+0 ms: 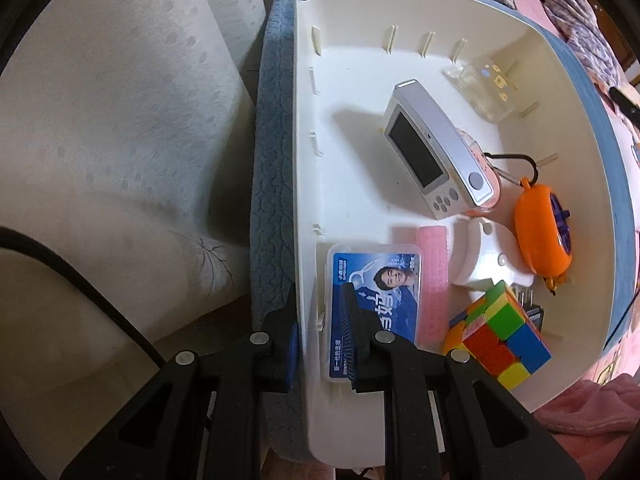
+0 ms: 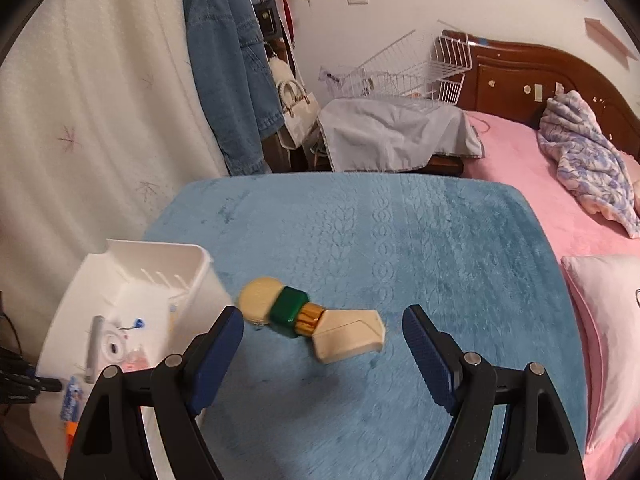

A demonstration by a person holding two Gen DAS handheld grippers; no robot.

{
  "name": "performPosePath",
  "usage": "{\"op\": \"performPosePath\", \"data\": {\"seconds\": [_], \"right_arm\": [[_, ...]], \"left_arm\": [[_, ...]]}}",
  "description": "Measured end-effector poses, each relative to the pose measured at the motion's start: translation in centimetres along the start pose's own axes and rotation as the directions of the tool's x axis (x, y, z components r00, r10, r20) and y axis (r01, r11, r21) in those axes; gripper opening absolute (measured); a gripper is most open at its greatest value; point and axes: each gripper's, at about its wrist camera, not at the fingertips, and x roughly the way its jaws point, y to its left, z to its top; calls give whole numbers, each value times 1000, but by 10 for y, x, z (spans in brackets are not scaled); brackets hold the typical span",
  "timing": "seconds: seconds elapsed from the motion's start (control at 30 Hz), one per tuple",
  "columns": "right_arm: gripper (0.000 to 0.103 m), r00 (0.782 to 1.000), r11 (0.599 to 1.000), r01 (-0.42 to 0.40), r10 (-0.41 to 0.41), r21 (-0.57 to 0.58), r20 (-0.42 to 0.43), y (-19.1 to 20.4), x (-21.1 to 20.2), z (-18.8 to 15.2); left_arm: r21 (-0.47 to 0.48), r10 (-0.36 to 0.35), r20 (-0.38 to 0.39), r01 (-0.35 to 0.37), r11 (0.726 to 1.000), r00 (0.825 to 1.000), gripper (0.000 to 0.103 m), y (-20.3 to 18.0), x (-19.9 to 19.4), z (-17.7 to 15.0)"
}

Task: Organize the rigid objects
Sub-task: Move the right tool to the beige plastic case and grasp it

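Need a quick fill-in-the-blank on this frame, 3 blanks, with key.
1. The left gripper has its jaws closed on the wall of the white ____.
2. The right gripper hovers with jaws ____ over the cream, green and gold objects.
3. Those objects lie on the ____ blanket.

Missing words: bin; open; blue

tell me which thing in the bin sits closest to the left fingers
The blue floss case, flat by the bin wall; one finger overlaps it. The cube, camera and orange gadget lie farther off.
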Motion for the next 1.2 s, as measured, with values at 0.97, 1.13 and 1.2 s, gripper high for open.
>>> {"op": "performPosePath", "data": {"seconds": [0.97, 1.13, 1.2], "right_arm": [[76, 994, 991, 15, -30, -132, -109, -8, 99, -32], [64, 994, 994, 19, -30, -108, -105, -11, 99, -27], [64, 994, 995, 21, -32, -99, -108, -11, 98, -27]], "left_arm": [[-86, 13, -1, -13, 996, 1000, 19, 18, -1, 9], [-91, 14, 4, -14, 996, 1000, 19, 19, -2, 8], [-94, 16, 8, -15, 995, 1000, 19, 19, -3, 7]]}}
